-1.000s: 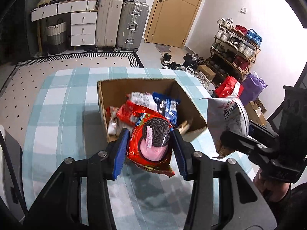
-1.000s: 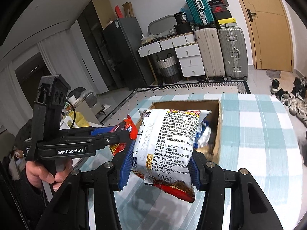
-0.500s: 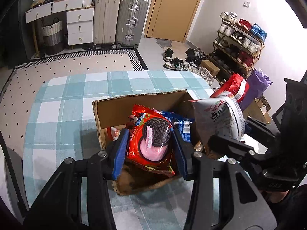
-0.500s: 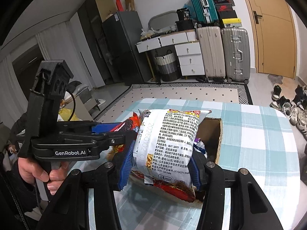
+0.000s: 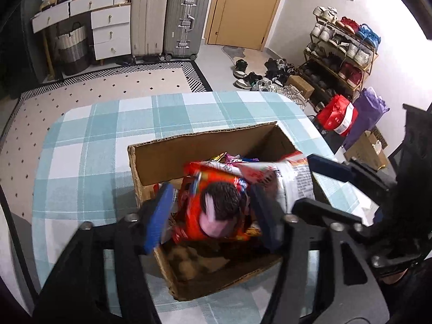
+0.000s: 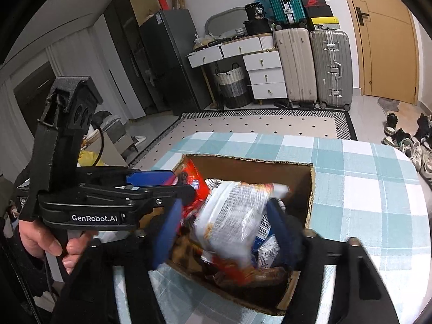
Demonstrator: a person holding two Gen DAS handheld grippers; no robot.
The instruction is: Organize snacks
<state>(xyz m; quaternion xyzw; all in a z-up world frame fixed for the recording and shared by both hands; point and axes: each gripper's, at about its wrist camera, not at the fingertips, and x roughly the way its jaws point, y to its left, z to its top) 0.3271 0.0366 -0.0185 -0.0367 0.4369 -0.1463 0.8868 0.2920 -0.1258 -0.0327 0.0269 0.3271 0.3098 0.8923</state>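
An open cardboard box (image 5: 205, 145) stands on the checked tablecloth and holds several snack packs; it also shows in the right wrist view (image 6: 251, 164). My left gripper (image 5: 213, 210) is over the box with the red cookie pack (image 5: 213, 202) between its blue pads, which have spread and are blurred by motion. My right gripper (image 6: 224, 229) is over the same box with the white snack bag (image 6: 232, 216) between its pads, tilted and blurred, with gaps at both pads. The white bag also shows in the left wrist view (image 5: 294, 181), right of the cookie pack.
The table (image 5: 89, 140) has a rounded far edge. Beyond it are a rug, suitcases (image 5: 186, 19), drawers, a door and a shoe rack (image 5: 343, 54). A red bag (image 5: 337, 116) and a purple bag sit on the floor at the right.
Both grippers have moved forward over the box and tipped down. Both pairs of pads have spread, and the cookie pack and white bag now sag into the box.
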